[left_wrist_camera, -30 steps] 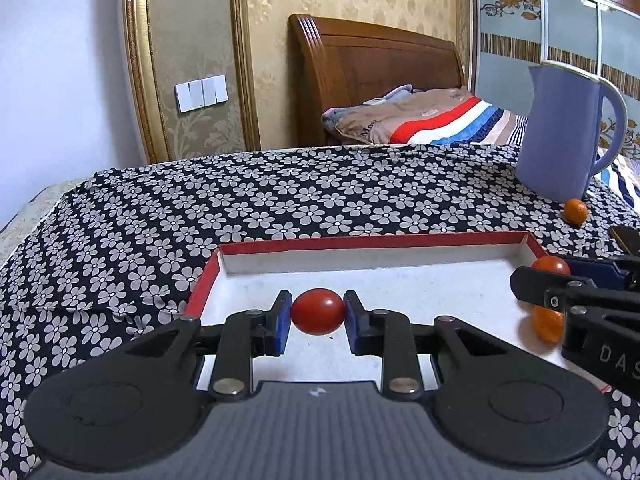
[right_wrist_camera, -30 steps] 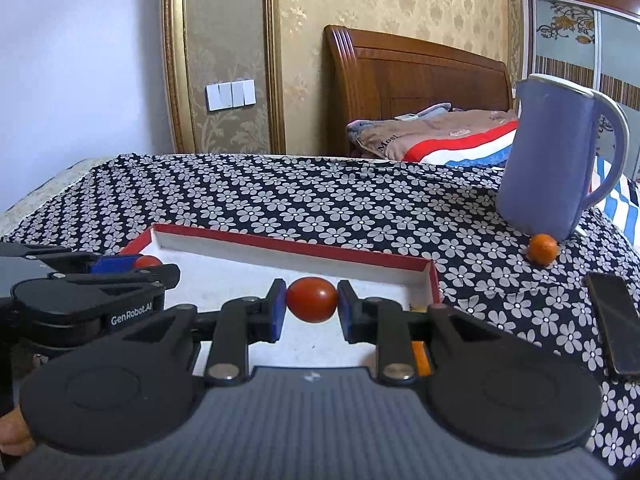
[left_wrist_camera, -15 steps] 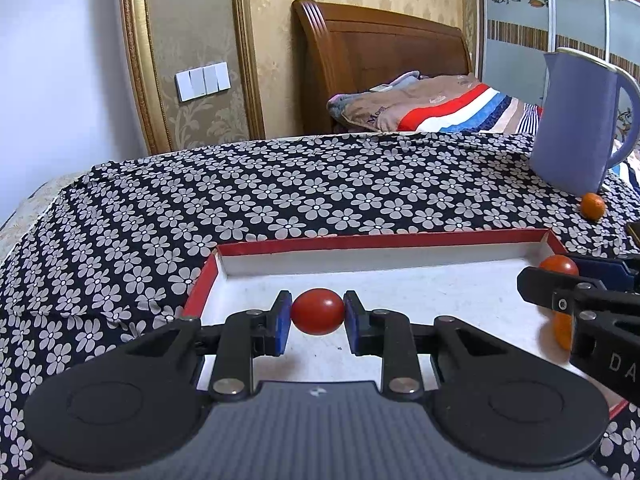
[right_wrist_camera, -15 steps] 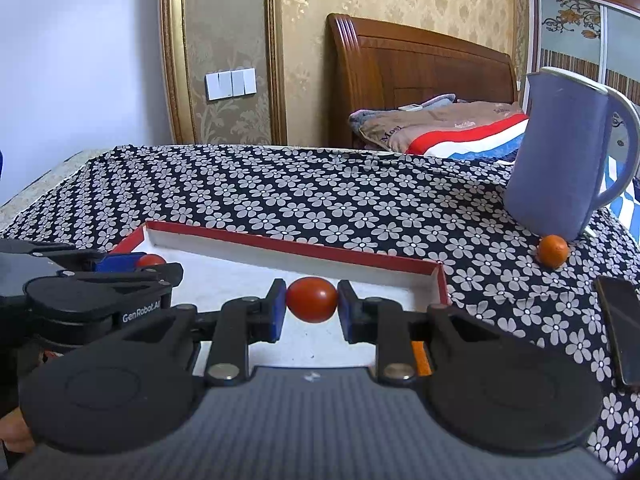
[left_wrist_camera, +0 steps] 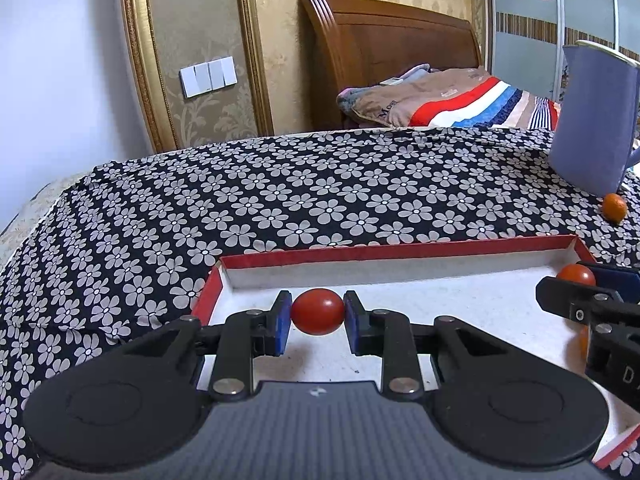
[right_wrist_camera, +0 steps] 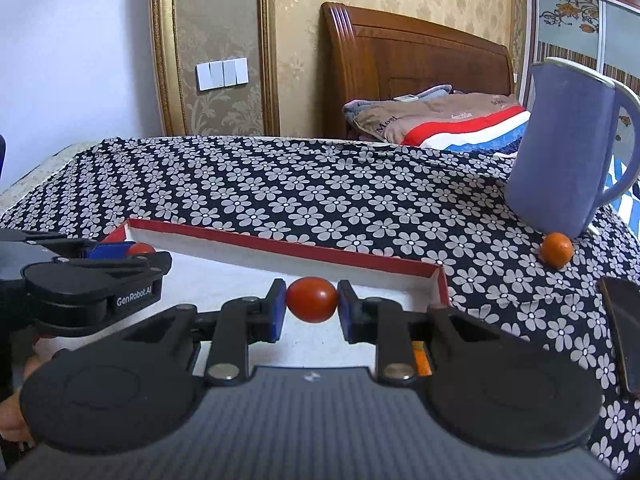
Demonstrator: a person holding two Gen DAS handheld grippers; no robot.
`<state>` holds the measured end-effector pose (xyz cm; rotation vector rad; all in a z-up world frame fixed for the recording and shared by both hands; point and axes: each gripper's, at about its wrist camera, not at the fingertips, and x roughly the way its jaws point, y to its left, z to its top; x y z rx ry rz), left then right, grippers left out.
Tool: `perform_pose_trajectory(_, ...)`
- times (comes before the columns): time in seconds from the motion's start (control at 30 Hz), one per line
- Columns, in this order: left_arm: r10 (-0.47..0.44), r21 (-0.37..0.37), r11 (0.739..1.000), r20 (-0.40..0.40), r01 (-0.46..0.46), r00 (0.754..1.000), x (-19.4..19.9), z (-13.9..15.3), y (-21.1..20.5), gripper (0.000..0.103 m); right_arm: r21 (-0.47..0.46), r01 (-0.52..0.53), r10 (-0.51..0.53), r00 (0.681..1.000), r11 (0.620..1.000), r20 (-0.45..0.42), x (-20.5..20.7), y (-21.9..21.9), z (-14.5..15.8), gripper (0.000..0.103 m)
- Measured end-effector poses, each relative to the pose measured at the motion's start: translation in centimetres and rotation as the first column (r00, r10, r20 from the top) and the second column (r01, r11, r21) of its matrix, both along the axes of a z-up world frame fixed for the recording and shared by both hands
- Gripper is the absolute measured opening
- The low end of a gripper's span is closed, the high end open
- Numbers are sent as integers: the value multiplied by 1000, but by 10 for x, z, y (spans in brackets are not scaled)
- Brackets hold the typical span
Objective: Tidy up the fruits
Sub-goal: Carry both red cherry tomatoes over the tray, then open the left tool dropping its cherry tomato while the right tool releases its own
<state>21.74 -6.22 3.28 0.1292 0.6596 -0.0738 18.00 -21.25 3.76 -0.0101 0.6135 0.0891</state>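
Observation:
Each gripper holds a small red tomato over a shallow white tray with a red rim (left_wrist_camera: 400, 249) on a flowered cloth. My left gripper (left_wrist_camera: 317, 317) is shut on its tomato (left_wrist_camera: 316, 306) above the tray's left part. In the right wrist view, my right gripper (right_wrist_camera: 312, 305) is shut on the other tomato (right_wrist_camera: 311, 296) near the tray's rim (right_wrist_camera: 280, 242) at its right end. The left gripper (right_wrist_camera: 120, 258) shows there at the left. A small orange fruit (right_wrist_camera: 556, 250) lies on the cloth by the jug. Another orange piece (right_wrist_camera: 422, 358) in the tray is mostly hidden.
A tall purple jug (right_wrist_camera: 568, 148) stands at the right on the cloth, also in the left wrist view as the jug (left_wrist_camera: 592, 120). A dark phone (right_wrist_camera: 624, 336) lies at the right edge. Beyond are a bed with a wooden headboard (left_wrist_camera: 384, 52) and folded bedding.
Both grippers have shifted a little forward over the tray, each still pinching its tomato. The jug and orange fruit have slid toward the right in the left wrist view.

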Motion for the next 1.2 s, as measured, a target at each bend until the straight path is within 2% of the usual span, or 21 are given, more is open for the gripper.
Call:
perform_pose_trajectory(0.7, 33, -17, 999, -42, -33, 999, 28, -12, 4, 27, -48, 43, -45, 997, 998, -58, 34, 1, -24, 26)
perform_pose_trajectory(0.8, 26, -29, 999, -50, -28, 998, 28, -13, 5, 27, -43, 46, -49, 997, 998, -55, 33, 0, -23, 43)
perform_pose_trajectory(0.9, 26, -38, 999, -59, -28, 998, 25, -12, 6, 27, -58, 48, -51, 998, 997, -39, 28, 1, -20, 44)
perform_pose_trajectory(1.03, 29, -68, 997, -61, -33, 998, 16, -6, 15, 28, -29, 53, -54, 998, 998, -17, 14, -2, -12, 45)
perform_pose_trajectory(1.1, 22, -93, 995, -60, -28, 998, 10, -1, 23, 33, -16, 50, -50, 999, 999, 14, 1, -3, -6, 58)
perform_pose_trajectory(1.13, 17, -107, 994, -51, -23, 999, 6, 2, 28, 49, -15, 48, -47, 998, 999, 31, -6, -2, -3, 62)
perform_pose_trajectory(1.17, 15, -114, 993, -38, -19, 999, 1, 5, 31, 75, -13, 45, -44, 998, 999, 49, -12, -3, 0, 62)
perform_pose_trajectory(1.2, 14, -112, 994, -23, -17, 1000, -2, 7, 32, 83, -11, 40, -39, 997, 999, 65, -20, -2, 2, 64)
